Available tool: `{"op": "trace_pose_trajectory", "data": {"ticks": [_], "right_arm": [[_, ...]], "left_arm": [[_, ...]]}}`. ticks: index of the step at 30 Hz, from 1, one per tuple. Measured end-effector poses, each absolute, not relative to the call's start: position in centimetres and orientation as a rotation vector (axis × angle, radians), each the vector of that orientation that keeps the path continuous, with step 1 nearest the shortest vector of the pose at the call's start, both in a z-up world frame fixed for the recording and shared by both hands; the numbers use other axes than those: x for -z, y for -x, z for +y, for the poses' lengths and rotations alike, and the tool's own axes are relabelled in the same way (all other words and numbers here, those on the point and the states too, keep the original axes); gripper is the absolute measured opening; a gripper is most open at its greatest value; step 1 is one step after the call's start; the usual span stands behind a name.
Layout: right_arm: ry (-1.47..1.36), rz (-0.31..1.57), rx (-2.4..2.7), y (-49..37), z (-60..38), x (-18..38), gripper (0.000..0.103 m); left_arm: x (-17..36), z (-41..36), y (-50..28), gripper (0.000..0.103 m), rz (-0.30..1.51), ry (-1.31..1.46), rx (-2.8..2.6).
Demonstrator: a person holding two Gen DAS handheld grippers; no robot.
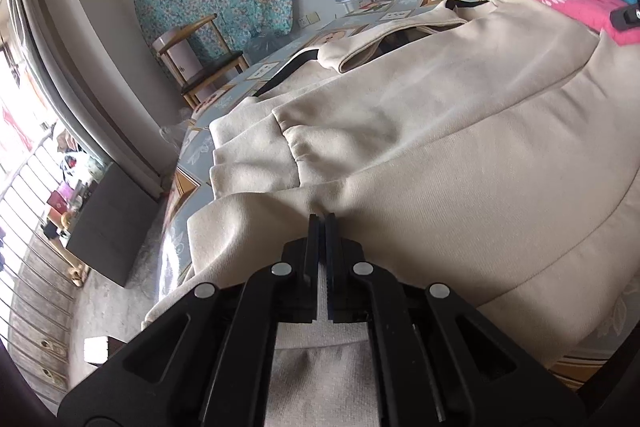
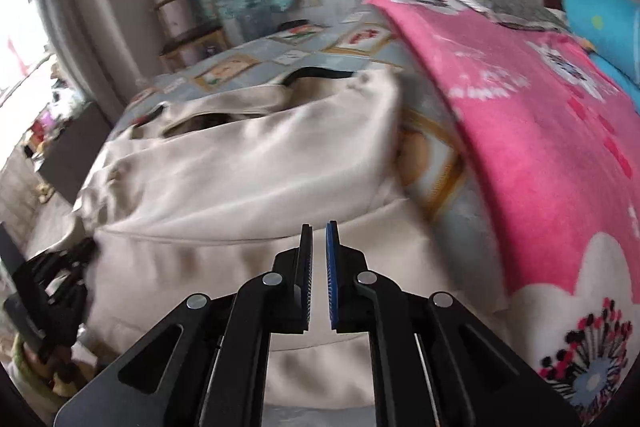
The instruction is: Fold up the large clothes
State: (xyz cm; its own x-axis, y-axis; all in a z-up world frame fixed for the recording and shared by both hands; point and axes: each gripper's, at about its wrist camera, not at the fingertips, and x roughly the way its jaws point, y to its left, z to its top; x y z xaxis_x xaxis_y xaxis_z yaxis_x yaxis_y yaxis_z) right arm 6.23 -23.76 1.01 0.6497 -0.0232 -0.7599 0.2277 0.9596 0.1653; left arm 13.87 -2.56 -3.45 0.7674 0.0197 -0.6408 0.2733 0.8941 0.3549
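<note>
The cream garment (image 1: 440, 115) covers the bed (image 1: 360, 11) from 9 to 2 o'clock ahead of the left gripper (image 1: 320, 219). At 2 o'clock a pink blanket (image 2: 540, 131) heaps up. Bare bedspread lies open at 12; a chair (image 1: 200, 63) stands beyond at 11.

Soft daylight enters from the window (image 1: 24, 131) at left; right wrist view motion-blurred, both fisheye-warped at edges.
</note>
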Motion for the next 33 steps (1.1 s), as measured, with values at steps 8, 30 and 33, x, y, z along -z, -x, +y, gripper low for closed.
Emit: {"op": "trace_pose_trajectory", "data": {"ticks": [8,30,33], "right_arm": [[-0.174,1.003,-0.103,-12.7,-14.4,4.1,0.007],[-0.268,0.996,-0.114,-12.5,-15.6,4.6,0.007],[-0.278,0.999,-0.110,-12.2,-15.6,3.8,0.008]], "left_arm": [[2.3,1.9,-14.8,0.011,0.746,-0.201,0.269],[-0.6,15.7,-11.5,0.005,0.710,0.131,0.073],[-1.3,12.4,-10.3,0.005,0.701,0.110,0.191]]}}
